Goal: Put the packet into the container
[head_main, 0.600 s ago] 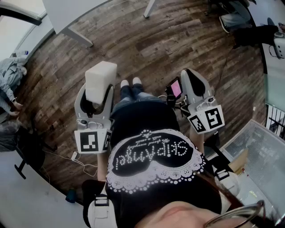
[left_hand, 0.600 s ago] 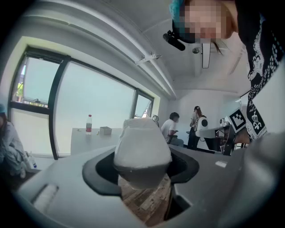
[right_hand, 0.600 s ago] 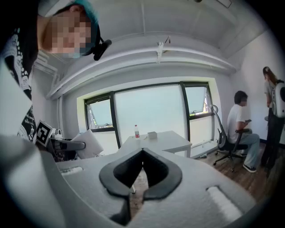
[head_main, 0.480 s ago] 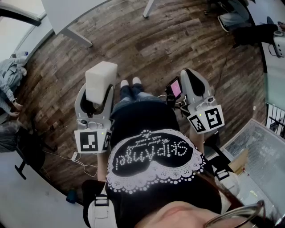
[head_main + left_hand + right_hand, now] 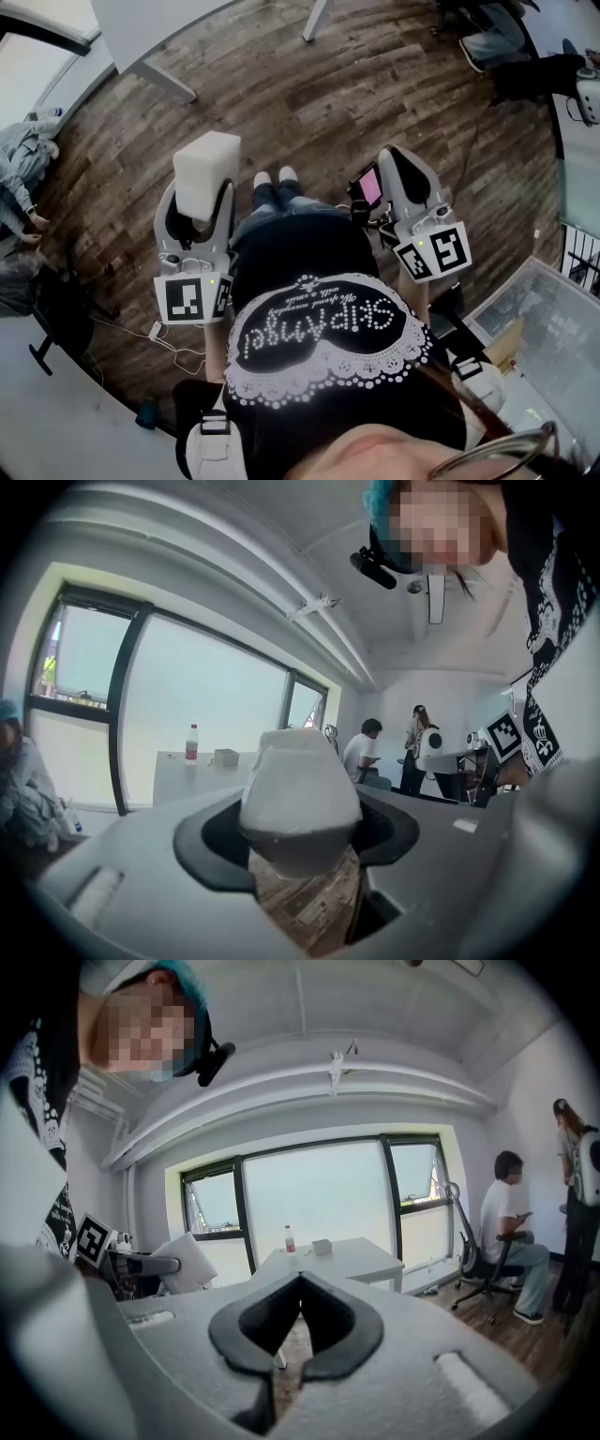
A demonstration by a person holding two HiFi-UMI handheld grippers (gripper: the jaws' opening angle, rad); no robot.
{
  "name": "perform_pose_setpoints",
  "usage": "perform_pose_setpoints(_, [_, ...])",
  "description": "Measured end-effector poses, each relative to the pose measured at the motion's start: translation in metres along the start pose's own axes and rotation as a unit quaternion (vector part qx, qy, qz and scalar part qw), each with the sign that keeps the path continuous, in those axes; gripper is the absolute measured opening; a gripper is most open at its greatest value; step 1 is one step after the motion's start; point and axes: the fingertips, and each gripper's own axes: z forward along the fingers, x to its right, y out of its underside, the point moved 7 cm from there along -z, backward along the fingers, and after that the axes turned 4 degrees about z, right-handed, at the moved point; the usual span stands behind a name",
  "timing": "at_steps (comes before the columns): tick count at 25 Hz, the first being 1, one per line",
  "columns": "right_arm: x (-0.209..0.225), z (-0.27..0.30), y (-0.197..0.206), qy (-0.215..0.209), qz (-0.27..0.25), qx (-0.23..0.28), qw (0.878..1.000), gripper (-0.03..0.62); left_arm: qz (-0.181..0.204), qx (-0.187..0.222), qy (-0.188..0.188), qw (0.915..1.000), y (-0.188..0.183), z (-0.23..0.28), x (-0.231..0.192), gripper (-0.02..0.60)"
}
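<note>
Dark wood-plank flooring [image 5: 328,84] lies beneath a standing person who holds both tools at waist height. Nearest, the left gripper [image 5: 199,211] is clamped on the puffy white rectangular packet [image 5: 206,173], which juts out beyond the jaw tips. The right gripper [image 5: 300,1281] is closed, with its jaw tips meeting and nothing between them. Farther off, a white rectangular table [image 5: 347,1258] carries a clear red-capped plastic bottle [image 5: 289,1238] toward its far edge.
</note>
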Motion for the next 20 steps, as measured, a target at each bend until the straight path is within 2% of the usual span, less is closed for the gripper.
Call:
perform_pose_setpoints(4, [0.014,0.001,-0.003,-0.024,0.014,0.021,0.999,-0.005,0.015,0.005,-0.009,0.9998,-0.001,0.010,0.011,0.281])
perform_pose_setpoints(9, [0.030,0.000,-0.003,-0.032,0.016,0.050,0.998,-0.005,0.029,0.021,-0.018,0.9992,0.003,0.018,0.032,0.281])
perform_pose_setpoints(14, [0.025,0.015,0.003,-0.074,0.017,0.039,0.996,-0.005,0.018,0.004,-0.024,0.9996,0.002,0.030,0.045,0.281])
perform_pose_setpoints(17, [0.021,0.033,0.006,-0.098,0.026,0.030,0.994,-0.005,0.028,0.004,-0.024,0.9993,-0.002,0.041,0.037,0.281])
perform_pose_setpoints(20, [0.019,0.054,0.005,-0.103,0.032,0.024,0.994,-0.005,0.021,0.010,-0.027,0.9994,-0.008,0.059,0.021,0.281])
